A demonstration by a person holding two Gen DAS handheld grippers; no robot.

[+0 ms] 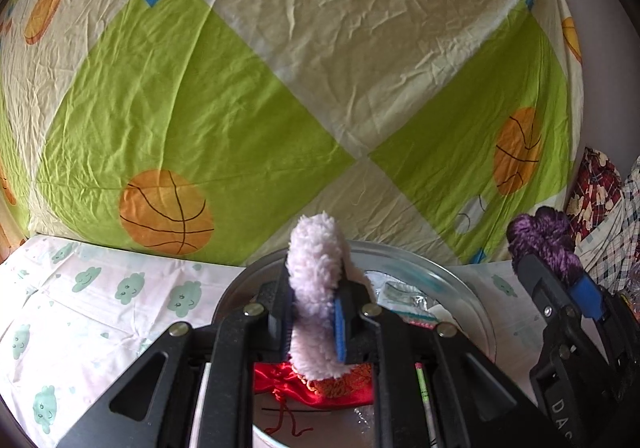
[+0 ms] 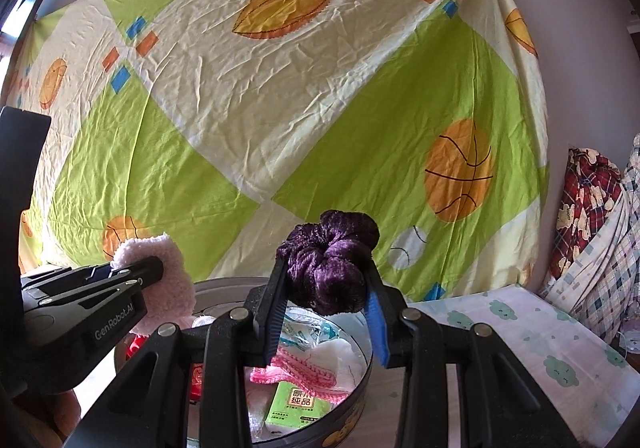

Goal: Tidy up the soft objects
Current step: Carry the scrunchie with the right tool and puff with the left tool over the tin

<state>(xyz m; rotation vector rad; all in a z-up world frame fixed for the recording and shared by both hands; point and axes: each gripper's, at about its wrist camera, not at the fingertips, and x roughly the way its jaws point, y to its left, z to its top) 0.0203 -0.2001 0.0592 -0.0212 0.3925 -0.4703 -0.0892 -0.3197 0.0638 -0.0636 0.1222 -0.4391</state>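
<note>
My left gripper (image 1: 314, 312) is shut on a fluffy pale pink soft piece (image 1: 316, 272) and holds it above a round metal tin (image 1: 460, 288). It also shows at the left of the right wrist view (image 2: 136, 272), with the pink piece (image 2: 168, 280). My right gripper (image 2: 328, 288) is shut on a dark purple velvet scrunchie (image 2: 328, 260), held over the same tin (image 2: 360, 380). The scrunchie shows at the right of the left wrist view (image 1: 540, 240). In the tin lie a red pouch (image 1: 320, 388), a pink knitted piece (image 2: 304, 368), a green tissue pack (image 2: 296, 404) and white cloth.
A sheet with green squares and basketballs (image 1: 280, 88) hangs behind. The tin stands on a white cloth with green cloud faces (image 1: 100, 308). Plaid fabric bundles (image 2: 592, 216) are piled at the right.
</note>
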